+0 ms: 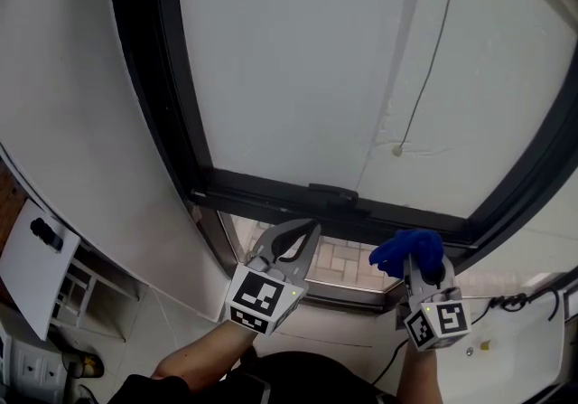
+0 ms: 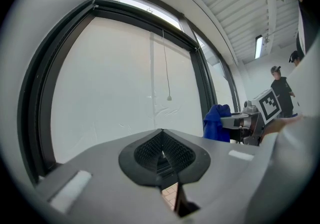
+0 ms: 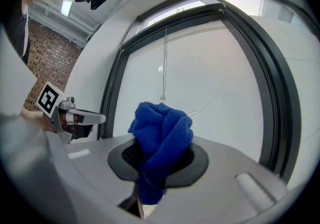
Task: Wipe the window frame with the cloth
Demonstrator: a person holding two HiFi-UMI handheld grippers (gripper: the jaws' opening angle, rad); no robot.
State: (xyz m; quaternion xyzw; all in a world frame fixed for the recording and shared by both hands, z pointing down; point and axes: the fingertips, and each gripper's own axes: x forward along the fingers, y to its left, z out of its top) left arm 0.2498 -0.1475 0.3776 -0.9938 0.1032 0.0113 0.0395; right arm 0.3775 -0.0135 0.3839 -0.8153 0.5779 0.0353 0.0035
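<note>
A dark window frame [image 1: 271, 190] borders a white drawn blind [image 1: 325, 59]; its bottom rail runs just above both grippers. My right gripper [image 1: 423, 265] is shut on a bunched blue cloth [image 1: 408, 251], held a little below the bottom rail's right part. The blue cloth [image 3: 162, 138] sticks up out of the right gripper [image 3: 160, 155] in the right gripper view. My left gripper [image 1: 302, 232] points up at the rail's middle, jaws together and empty. The left gripper [image 2: 161, 144] shows pads meeting at the tip, and the cloth [image 2: 217, 123] shows off to its right.
A thin pull cord [image 1: 424, 77] with a small knob hangs down the blind. A white wall [image 1: 72, 122] flanks the frame on the left. Below the rail, a glass strip shows brick paving [image 1: 348, 259]. A person [image 2: 282, 90] stands far off in the room.
</note>
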